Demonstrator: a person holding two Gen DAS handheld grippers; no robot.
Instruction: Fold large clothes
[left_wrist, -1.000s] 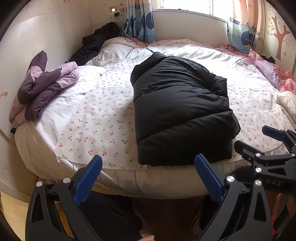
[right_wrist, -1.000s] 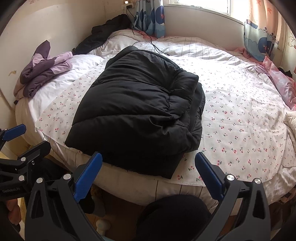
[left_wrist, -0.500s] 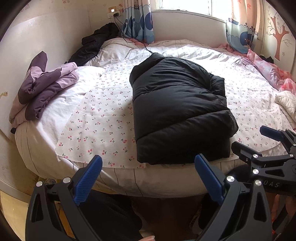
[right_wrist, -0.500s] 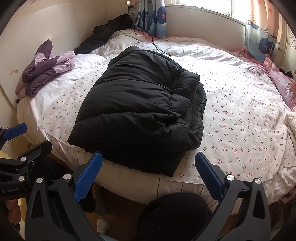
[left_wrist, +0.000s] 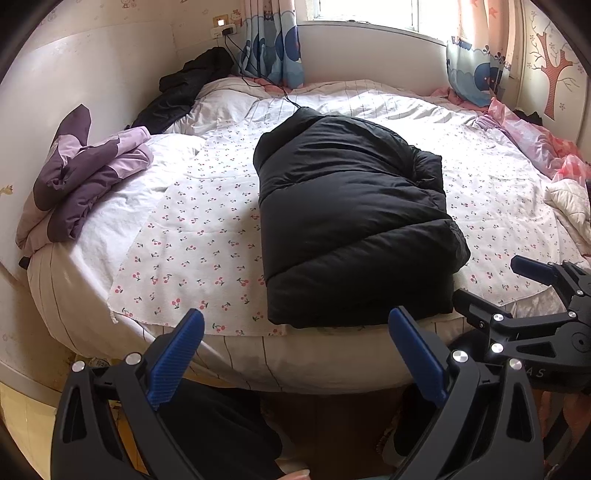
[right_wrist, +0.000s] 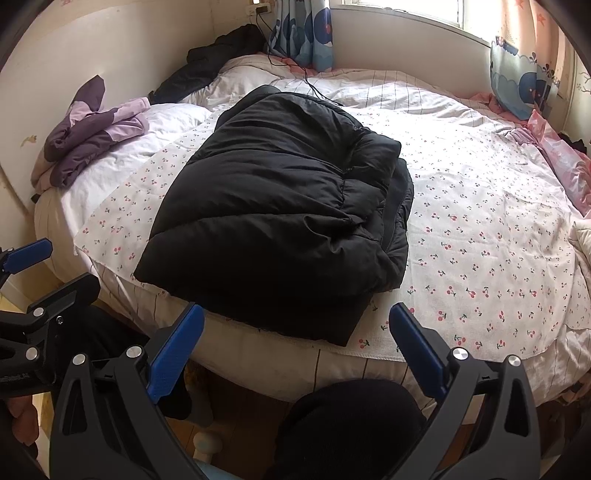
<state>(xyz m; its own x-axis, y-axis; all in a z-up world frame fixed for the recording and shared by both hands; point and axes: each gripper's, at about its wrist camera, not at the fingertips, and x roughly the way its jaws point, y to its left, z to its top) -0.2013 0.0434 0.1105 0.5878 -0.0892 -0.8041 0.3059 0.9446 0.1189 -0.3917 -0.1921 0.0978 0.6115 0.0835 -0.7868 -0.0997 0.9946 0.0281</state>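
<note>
A black puffy jacket (left_wrist: 351, 221) lies folded on the cherry-print sheet (left_wrist: 192, 251) of a round bed; it also shows in the right wrist view (right_wrist: 280, 210). My left gripper (left_wrist: 295, 354) is open and empty, held off the bed's near edge, short of the jacket's near hem. My right gripper (right_wrist: 295, 350) is open and empty, also off the near edge in front of the jacket. In the left wrist view the right gripper (left_wrist: 517, 295) shows at the right. In the right wrist view the left gripper (right_wrist: 48, 266) shows at the left.
A purple and lilac garment (left_wrist: 81, 177) is piled at the bed's left edge. Another black garment (left_wrist: 184, 92) lies at the far left by the wall, with a black cable (left_wrist: 266, 85) running from a wall socket. Pink bedding (left_wrist: 535, 140) lies at the right.
Both grippers have shifted slightly, so the jacket sits a little higher and further in view. Jacket and jaws are unchanged.
</note>
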